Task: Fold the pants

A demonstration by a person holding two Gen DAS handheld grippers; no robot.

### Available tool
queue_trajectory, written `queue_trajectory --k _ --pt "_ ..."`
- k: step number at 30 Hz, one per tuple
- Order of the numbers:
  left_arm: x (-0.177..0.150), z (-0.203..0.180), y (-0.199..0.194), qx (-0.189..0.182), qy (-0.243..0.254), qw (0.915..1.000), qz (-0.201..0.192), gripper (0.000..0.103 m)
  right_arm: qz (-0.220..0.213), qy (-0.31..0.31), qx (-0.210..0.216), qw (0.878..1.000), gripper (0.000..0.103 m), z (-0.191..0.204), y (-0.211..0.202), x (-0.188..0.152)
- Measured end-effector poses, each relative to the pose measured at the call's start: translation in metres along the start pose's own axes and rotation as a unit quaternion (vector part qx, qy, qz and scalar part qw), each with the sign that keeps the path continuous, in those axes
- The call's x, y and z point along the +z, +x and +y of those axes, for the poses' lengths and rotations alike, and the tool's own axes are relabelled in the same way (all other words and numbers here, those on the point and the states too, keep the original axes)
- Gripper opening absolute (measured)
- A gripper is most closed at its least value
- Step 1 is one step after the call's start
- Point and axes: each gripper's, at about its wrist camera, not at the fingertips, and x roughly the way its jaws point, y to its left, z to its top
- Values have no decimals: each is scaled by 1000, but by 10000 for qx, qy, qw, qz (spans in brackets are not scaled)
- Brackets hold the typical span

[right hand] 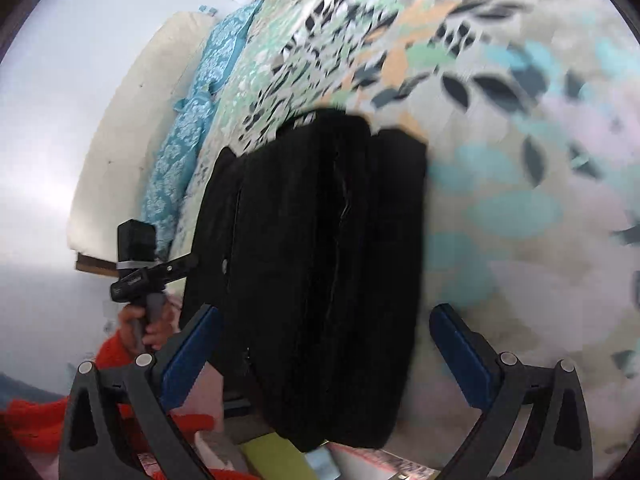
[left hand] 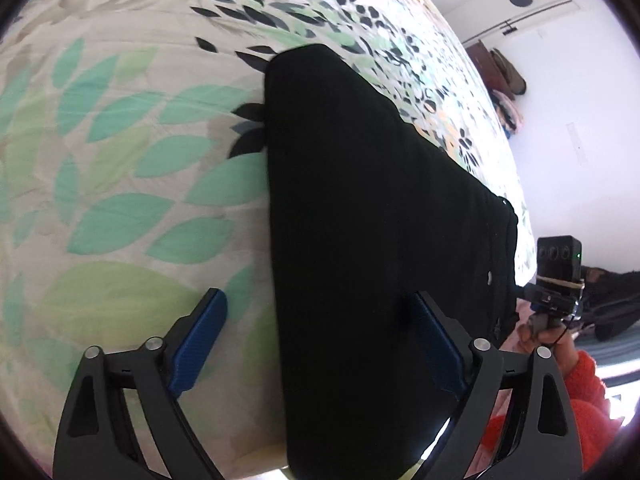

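Pants point(left hand: 360, 220), black and folded into a long flat stack, lie on a bedspread point(left hand: 120, 160) printed with green and dark leaves. In the left wrist view they run from the bottom centre of the frame up toward the upper middle, narrowing as they go. The left gripper point(left hand: 320, 344) hangs over their near end with its blue-padded jaws spread wide: one finger over the bare bedspread at lower left, the other over the black cloth at lower right, neither pressing on anything. At the right edge of that frame a hand point(left hand: 556, 344) in an orange sleeve point(left hand: 584, 392) holds the other tool's handle.

In the right wrist view, which is blurred, the pants point(right hand: 320, 260) fill the centre, their layered folds showing as lengthwise seams. The right gripper point(right hand: 324, 344) also stands fully spread, its fingers on either side of the stack's near end and clear of the cloth. A blue patterned pillow point(right hand: 192, 120) lies at upper left.
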Motion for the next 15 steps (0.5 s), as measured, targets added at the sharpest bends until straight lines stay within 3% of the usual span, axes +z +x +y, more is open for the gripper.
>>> queue_trajectory --k 2,3,4,6,8,15 --pt "1 -10 8 -28 72 10000 -8 94 47 -95 141 9998 103 9 8 3" --pt "1 -14 11 -65 110 9999 34 77 61 -144 155 9998 102 12 13 3" --pt "0 -20 15 -82 200 9997 73 66 105 -252 105 9996 98 17 17 3" --pt "-2 -32 15 337 387 9987 -40 46 147 -429 -95 9989 69 23 22 2" --pt "-6 -39 4 343 387 9985 -195 31 20 -421 -45 9991 52 28 19 1" --pt "-3 -57 -25 286 388 9973 -550 26 -251 -814 92 9963 42 64 5 6"
